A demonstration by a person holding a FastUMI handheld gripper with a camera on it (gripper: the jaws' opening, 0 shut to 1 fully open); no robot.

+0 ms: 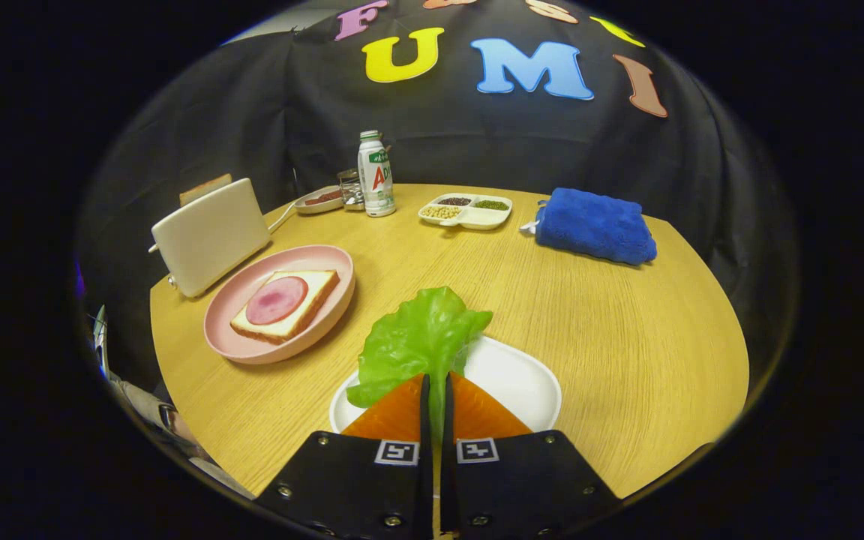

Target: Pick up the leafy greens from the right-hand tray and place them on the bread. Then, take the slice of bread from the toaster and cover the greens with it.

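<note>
The fingers (pixel 436 390) pinch the leafy greens (pixel 417 341) at lower centre, above the white tray (pixel 522 375); the bread (pixel 286 304) lies toward the upper left.

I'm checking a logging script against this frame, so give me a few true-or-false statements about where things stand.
1. The hand-held gripper is shut on the green lettuce leaf. True.
2. The lettuce leaf already lies on the bread. False: it hangs over the white oval tray.
3. The bread slice with a round pink ham slice sits on the pink round plate. True.
4. The folded blue towel lies beside the white toaster. False: it is across the wooden table from it.
5. A bread slice sticks up from the toaster. True.
</note>
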